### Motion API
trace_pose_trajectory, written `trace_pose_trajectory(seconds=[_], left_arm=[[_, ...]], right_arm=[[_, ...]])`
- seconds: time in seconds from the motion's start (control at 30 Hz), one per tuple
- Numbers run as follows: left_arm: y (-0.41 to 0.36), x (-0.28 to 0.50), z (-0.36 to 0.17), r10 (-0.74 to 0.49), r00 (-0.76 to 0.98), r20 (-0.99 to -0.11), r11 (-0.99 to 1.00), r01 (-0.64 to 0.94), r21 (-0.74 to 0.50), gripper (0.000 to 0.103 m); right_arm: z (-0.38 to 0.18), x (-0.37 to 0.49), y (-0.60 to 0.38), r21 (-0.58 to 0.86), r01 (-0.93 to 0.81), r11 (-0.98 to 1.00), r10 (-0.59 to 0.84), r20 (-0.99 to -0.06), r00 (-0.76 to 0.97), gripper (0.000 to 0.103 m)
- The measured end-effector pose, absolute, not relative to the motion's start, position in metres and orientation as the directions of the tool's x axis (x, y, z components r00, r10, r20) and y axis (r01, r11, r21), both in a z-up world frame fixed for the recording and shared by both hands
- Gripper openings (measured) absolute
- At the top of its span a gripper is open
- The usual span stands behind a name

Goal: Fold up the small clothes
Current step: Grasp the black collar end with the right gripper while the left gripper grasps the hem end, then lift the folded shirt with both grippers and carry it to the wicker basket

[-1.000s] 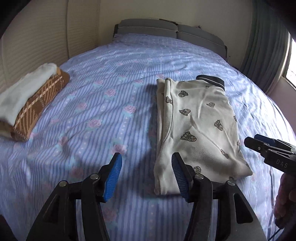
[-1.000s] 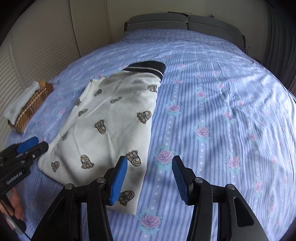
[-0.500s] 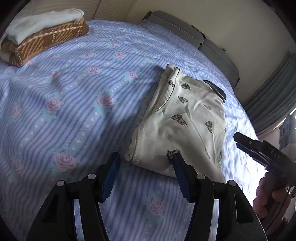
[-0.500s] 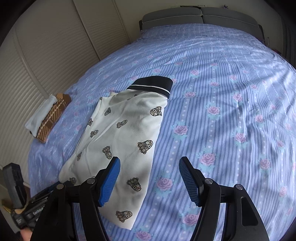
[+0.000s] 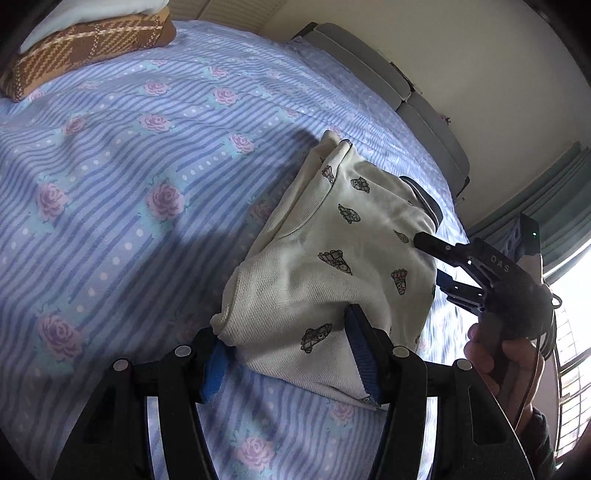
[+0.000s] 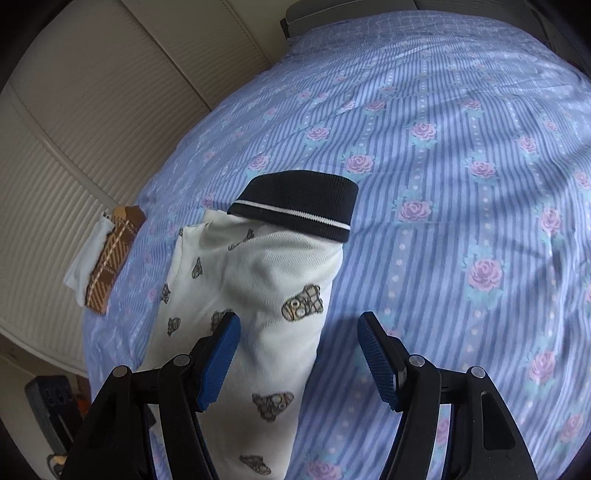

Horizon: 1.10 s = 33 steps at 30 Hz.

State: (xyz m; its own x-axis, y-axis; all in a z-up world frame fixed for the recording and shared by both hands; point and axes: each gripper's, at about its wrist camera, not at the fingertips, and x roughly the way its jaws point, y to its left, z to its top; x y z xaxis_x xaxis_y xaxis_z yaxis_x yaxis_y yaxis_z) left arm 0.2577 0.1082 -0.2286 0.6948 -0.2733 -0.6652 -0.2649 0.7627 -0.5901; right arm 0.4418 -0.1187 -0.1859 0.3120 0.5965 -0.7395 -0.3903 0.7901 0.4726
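A folded cream shirt [image 5: 332, 266] with small bear prints and a dark collar [image 6: 299, 205] lies on the bed. My left gripper [image 5: 288, 358] is open, its jaws either side of the shirt's near corner, the cloth between them. My right gripper [image 6: 299, 354] is open over the shirt's [image 6: 266, 295] near right edge, the cloth between its jaws. The right gripper also shows in the left wrist view [image 5: 439, 262], at the shirt's far side, held by a hand.
The bed has a blue striped sheet with pink roses [image 6: 461, 166]. A folded stack, brown plaid under white [image 5: 85, 33], lies at the bed's far left edge, seen too in the right wrist view [image 6: 107, 258]. Grey pillows [image 5: 388, 88] line the headboard.
Both grippers have moved down and in onto the shirt. The shirt's near edges now sit between the jaws of each gripper. The views have tilted.
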Motion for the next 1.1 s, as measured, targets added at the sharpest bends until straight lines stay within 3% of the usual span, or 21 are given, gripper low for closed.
trace_pose_trajectory(seconds=[0.3, 0.33, 0.37, 0.4, 0.43, 0.47, 0.57, 0.8, 1.1], left_arm=[[0.106, 0.258, -0.229, -0.267, 0.709, -0.653, 0.755, -0.267, -0.599, 0.056], [0.106, 0.258, -0.230, -0.271, 0.711, -0.649, 0.753, -0.264, -0.603, 0.052], [0.106, 0.260, -0.230, -0.279, 0.711, -0.645, 0.750, -0.257, -0.609, 0.045], [0.105, 0.261, -0.231, -0.289, 0.710, -0.642, 0.750, -0.248, -0.613, 0.040], [0.105, 0.261, -0.231, -0.297, 0.707, -0.642, 0.752, -0.241, -0.614, 0.027], [0.106, 0.262, -0.233, -0.313, 0.703, -0.638, 0.747, -0.233, -0.623, 0.023], [0.107, 0.261, -0.232, -0.317, 0.705, -0.634, 0.746, -0.227, -0.626, 0.019], [0.110, 0.257, -0.217, -0.320, 0.714, -0.623, 0.755, -0.205, -0.623, 0.014], [0.124, 0.238, -0.168, -0.347, 0.744, -0.570, 0.754, -0.140, -0.642, 0.014]], right_arm=[[-0.204, 0.476, -0.101, 0.593, -0.417, 0.689, 0.705, -0.682, 0.196, 0.067], [-0.203, 0.477, -0.099, 0.594, -0.426, 0.683, 0.709, -0.680, 0.187, 0.067], [-0.203, 0.477, -0.099, 0.595, -0.432, 0.677, 0.712, -0.679, 0.180, 0.062], [-0.204, 0.478, -0.098, 0.607, -0.431, 0.668, 0.718, -0.677, 0.161, 0.044], [-0.208, 0.480, -0.095, 0.627, -0.417, 0.658, 0.727, -0.674, 0.133, 0.036], [-0.211, 0.480, -0.096, 0.641, -0.402, 0.654, 0.733, -0.668, 0.125, 0.028], [-0.211, 0.477, -0.101, 0.659, -0.384, 0.646, 0.746, -0.652, 0.135, 0.021], [-0.190, 0.467, -0.110, 0.668, -0.355, 0.654, 0.749, -0.637, 0.183, 0.016], [-0.124, 0.443, -0.108, 0.623, -0.379, 0.685, 0.723, -0.648, 0.239, 0.015]])
